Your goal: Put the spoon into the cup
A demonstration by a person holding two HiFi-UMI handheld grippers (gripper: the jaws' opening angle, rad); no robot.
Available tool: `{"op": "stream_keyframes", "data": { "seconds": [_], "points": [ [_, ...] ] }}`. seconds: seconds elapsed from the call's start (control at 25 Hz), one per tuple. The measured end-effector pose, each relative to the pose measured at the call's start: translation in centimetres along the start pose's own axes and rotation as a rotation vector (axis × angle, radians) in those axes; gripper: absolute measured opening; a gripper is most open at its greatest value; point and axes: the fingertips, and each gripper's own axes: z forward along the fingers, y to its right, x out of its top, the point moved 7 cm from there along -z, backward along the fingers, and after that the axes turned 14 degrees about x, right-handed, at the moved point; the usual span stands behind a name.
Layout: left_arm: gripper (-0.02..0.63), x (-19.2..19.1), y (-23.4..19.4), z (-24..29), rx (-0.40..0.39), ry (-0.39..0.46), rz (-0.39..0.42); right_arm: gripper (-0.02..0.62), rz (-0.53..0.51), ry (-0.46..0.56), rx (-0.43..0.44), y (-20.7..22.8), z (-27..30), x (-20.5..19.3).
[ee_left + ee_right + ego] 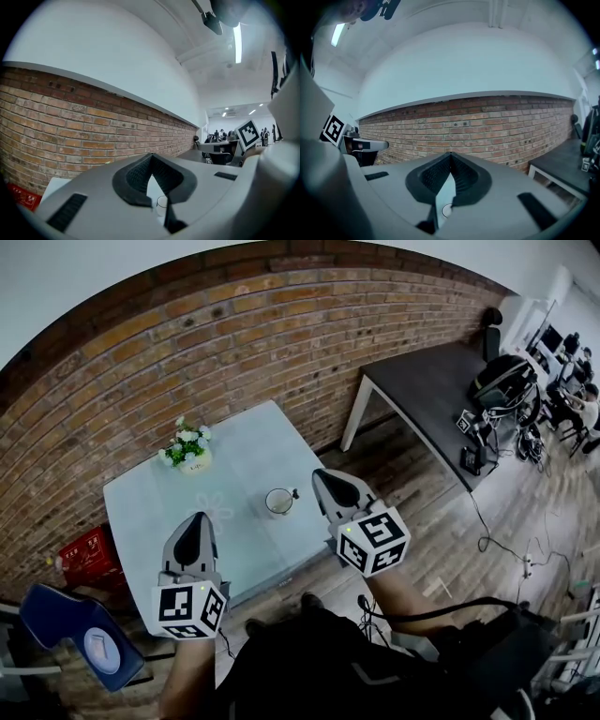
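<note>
- Jaws of our left gripper point(198, 519) are closed on nothing, above the pale, smooth table point(141, 512).
- Round white cup point(278, 502) stands mid-table. A dark sliver at its rim looks like the spoon point(294, 493), so we judge the task done.
- Our right gripper point(321, 476), closed and empty, hangs near the cup; next, we only withdraw.

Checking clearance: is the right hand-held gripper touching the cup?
Apart: the head view shows bare table between the right hand-held gripper and the cup.

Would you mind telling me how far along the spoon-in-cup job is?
Looks done: what seems to be the spoon stands in the cup on the table. In hand: nothing; left gripper and right gripper are shut, empty. Left: nothing apparent.
</note>
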Motion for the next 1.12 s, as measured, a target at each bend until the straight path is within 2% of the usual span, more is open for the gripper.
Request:
{"op": "stream_keyframes", "data": {
  "seconds": [1.12],
  "points": [
    [0.009, 1.3, 0.0, -0.2, -0.005, 0.021, -0.003, 0.018, -0.013, 0.023, -0.01, -0.3, -0.7, 1.5]
  ]
}}
